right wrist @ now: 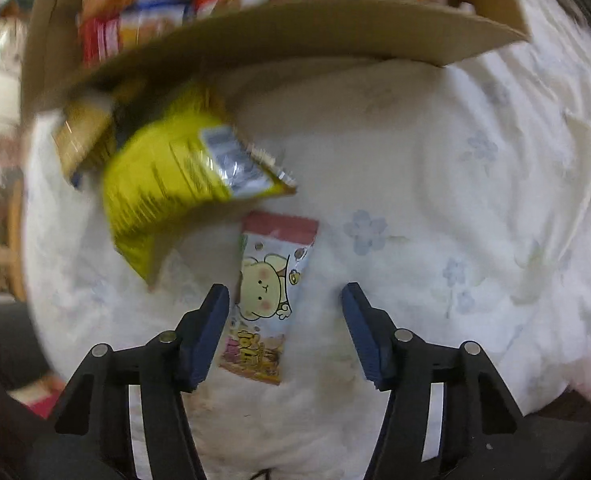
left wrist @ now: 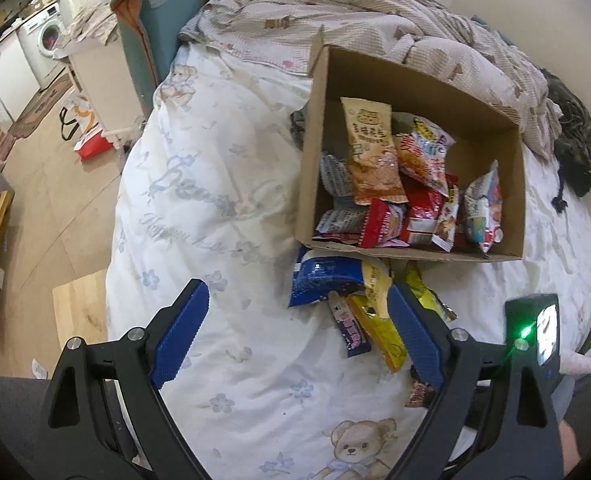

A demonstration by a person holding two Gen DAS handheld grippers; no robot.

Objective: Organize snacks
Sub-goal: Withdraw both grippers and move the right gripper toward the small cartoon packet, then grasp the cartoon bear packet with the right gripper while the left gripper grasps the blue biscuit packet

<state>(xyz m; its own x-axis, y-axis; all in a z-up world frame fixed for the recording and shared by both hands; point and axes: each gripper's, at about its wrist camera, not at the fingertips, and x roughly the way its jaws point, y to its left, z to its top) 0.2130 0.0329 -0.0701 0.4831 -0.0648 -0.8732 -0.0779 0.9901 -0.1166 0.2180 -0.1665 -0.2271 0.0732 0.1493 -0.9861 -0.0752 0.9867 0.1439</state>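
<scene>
Hanging over the bed (right wrist: 415,160), the right claw (right wrist: 285,332) stands half open around a snack packet with a cartoon animal (right wrist: 269,292), and its pads do not press it. A yellow packet (right wrist: 167,192) lies just beyond, near the cardboard box (left wrist: 407,80) full of snacks. The left claw (left wrist: 297,332) is wide open and empty over the white quilt (left wrist: 215,200).

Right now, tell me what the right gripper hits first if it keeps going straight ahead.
Probably the cartoon snack packet lying on the bedspread, between the right gripper's open jaws, nearer one finger; depth is unclear.
</scene>
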